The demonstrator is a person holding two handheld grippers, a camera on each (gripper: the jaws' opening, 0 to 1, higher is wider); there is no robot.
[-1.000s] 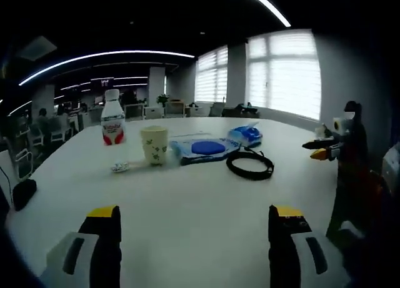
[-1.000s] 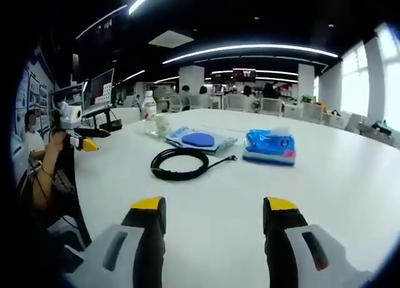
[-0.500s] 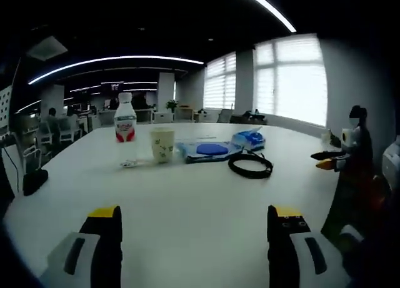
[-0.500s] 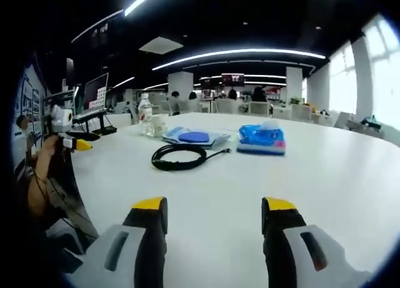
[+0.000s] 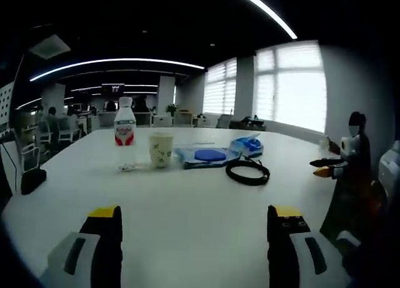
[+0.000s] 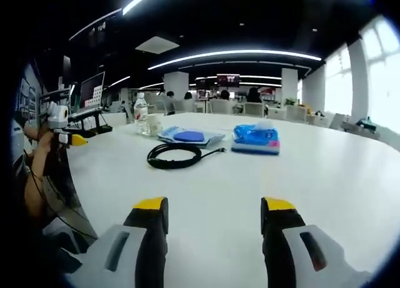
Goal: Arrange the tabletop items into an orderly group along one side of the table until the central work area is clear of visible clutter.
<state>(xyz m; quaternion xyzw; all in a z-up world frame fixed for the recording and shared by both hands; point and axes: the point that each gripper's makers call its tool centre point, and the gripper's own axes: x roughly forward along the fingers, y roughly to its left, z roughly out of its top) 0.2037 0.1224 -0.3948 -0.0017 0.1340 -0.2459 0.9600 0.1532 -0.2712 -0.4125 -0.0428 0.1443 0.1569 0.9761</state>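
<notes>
In the left gripper view, the left gripper (image 5: 194,222) has its jaws spread wide, with nothing between them, low over the near part of the white bench (image 5: 187,207). The things lie well ahead of the jaws, in a loose row across the middle of the bench: a bottle (image 5: 125,122) farthest to the left, then a small wrapper (image 5: 127,168), a cup (image 5: 160,150), a flat blue pack (image 5: 203,155), a tissue pack (image 5: 248,146) behind it, and a coiled cable (image 5: 248,171) nearest to the right. The right gripper (image 5: 327,167) comes in at the right edge, apart from the things. A dark object (image 5: 30,180) sits at the left edge of the bench (I cannot tell what it is).

In the right gripper view, the right gripper (image 6: 212,222) is also held wide apart and carries nothing. From here the cable (image 6: 175,155) is the nearest thing, ahead and a little to the left of the jaws; its loose end runs to the right, toward the tissue pack (image 6: 255,140). The blue pack (image 6: 185,137) lies behind the cable, and the cup (image 6: 154,124) and the bottle (image 6: 142,114) stand farther to the left. The left gripper (image 6: 65,136) is at the left edge, held in a hand (image 6: 45,145).

Nothing is grouped to a side yet, I judge. The right gripper seems nearer to the cable and the tissue pack, the left one to the bottle and the cup, so each side has its own first reach.
</notes>
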